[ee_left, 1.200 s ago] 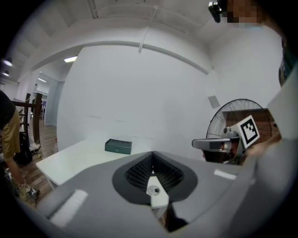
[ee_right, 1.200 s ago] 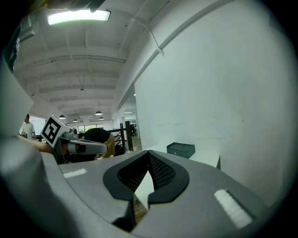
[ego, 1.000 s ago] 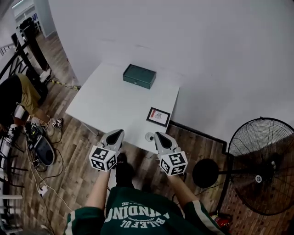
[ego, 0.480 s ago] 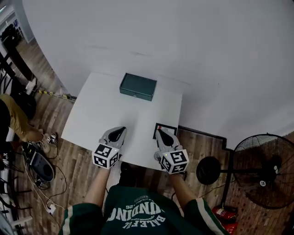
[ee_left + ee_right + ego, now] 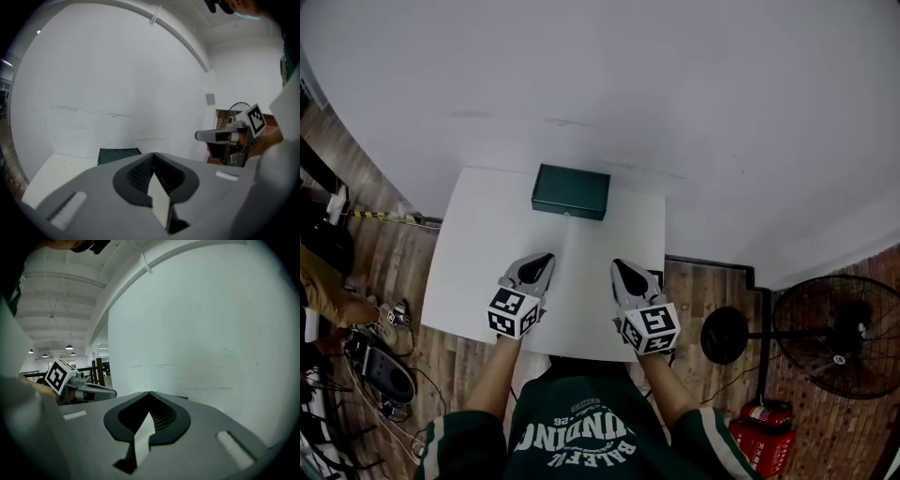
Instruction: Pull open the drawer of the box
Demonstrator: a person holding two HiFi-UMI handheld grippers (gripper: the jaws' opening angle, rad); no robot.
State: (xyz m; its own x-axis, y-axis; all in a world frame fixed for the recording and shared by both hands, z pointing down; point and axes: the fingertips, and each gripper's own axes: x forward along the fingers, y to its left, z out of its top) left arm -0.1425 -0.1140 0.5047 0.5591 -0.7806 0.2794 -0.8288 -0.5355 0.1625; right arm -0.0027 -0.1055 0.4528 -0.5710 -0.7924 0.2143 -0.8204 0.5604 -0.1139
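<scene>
The table (image 5: 450, 281) lies bare from its near edge to the box (image 5: 571, 191) — open room down the middle; the box sits at the far edge, close under the wall (image 5: 675, 84), long axis along that edge, a long face toward the person; the left gripper (image 5: 546, 257) and right gripper (image 5: 619, 266) hang over the near half, well short of the box, jaws together on nothing; a fan (image 5: 834, 336) stands off the right edge — apart from the table.
</scene>
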